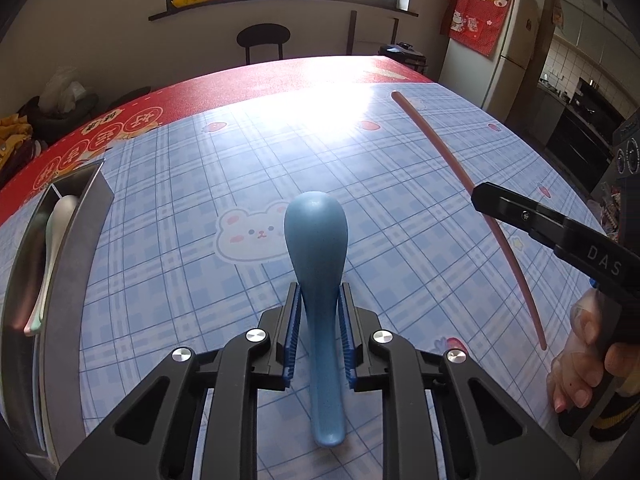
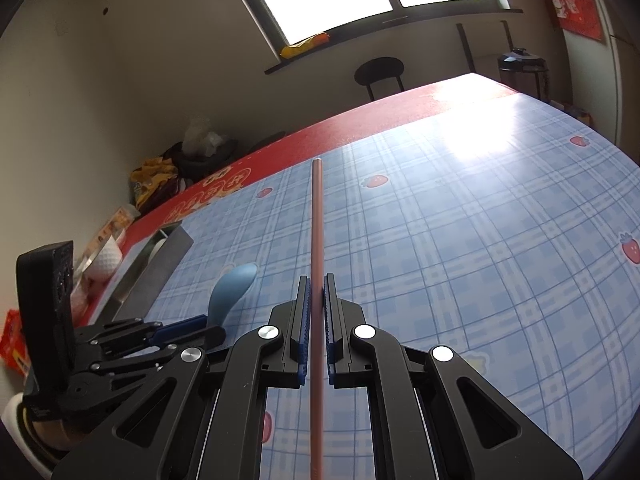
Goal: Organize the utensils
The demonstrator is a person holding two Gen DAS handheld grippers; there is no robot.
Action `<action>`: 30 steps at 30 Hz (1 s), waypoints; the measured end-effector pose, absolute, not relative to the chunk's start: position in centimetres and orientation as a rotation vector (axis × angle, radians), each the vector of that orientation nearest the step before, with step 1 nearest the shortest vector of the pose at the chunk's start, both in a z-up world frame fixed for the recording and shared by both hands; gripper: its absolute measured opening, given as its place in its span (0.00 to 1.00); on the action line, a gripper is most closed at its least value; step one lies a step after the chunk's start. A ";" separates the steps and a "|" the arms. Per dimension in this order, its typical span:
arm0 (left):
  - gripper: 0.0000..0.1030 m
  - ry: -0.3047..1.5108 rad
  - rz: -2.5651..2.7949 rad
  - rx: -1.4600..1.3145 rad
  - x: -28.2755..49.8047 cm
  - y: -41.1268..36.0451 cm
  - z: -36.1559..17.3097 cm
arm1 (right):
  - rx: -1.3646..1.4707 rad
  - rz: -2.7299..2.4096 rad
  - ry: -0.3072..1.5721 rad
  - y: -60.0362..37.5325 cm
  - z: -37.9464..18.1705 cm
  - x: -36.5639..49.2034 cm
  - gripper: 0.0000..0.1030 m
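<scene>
My left gripper (image 1: 318,294) is shut on a blue spoon (image 1: 316,240), gripped at its neck with the bowl pointing forward over the table. The spoon also shows in the right wrist view (image 2: 234,284). My right gripper (image 2: 317,284) is shut on a long pink chopstick (image 2: 317,220), which points ahead above the table. The chopstick shows in the left wrist view (image 1: 472,184), held by the right gripper (image 1: 504,208) at the right. A metal tray (image 1: 72,232) stands at the table's left edge and holds pale spoons (image 1: 50,256).
The table has a blue plaid cloth (image 1: 240,152) with a red border (image 1: 100,132). A black chair (image 1: 262,42) stands beyond the far edge. A white cup (image 2: 106,258) and snack packets (image 2: 14,340) lie at the left in the right wrist view.
</scene>
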State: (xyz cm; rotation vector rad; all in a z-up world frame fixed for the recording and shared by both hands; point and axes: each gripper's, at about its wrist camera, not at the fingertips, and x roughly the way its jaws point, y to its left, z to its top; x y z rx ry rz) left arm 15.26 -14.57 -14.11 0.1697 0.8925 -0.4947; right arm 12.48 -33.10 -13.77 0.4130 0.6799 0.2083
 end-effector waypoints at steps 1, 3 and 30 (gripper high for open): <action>0.17 0.887 -0.502 0.164 15.0 -14.2 -13.7 | 0.410 0.210 0.680 -33.0 -13.7 12.5 0.06; 0.17 0.876 -0.513 0.155 14.5 -13.6 -12.8 | 0.407 0.211 0.680 -33.0 -13.7 12.4 0.06; 0.26 0.940 -0.609 0.202 12.0 -12.8 -14.0 | 0.416 0.213 0.677 -33.1 -13.7 12.4 0.06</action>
